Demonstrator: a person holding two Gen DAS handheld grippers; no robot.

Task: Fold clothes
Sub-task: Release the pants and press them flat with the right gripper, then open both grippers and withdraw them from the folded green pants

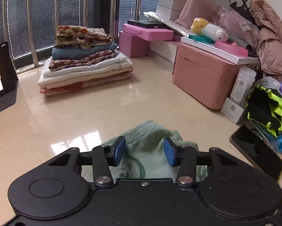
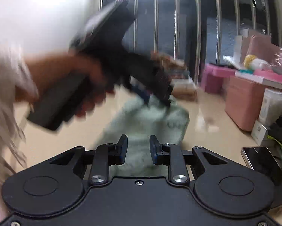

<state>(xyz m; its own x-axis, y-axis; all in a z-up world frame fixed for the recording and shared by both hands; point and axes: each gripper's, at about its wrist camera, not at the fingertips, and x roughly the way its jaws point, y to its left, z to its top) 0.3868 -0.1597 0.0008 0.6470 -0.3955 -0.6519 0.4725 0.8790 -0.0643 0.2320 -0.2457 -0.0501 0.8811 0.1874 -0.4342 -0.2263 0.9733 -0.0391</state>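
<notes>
Now the left gripper (image 1: 144,151) is hovering wide open over the green towel (image 1: 146,133). The right gripper (image 2: 138,149) is gaping too, gripping nothing.

left tool (image 2: 150,94) blurred, perhaps gripping towel (image 2: 150,120)

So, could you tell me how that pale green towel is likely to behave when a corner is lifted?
The pale green towel lies rumpled with soft folds, so it will probably droop rather than hold its shape. Its fuzzy pile suggests the blue pads of the left hand-held gripper should grip without slipping. On the glossy floor the rest may drag along.
</notes>
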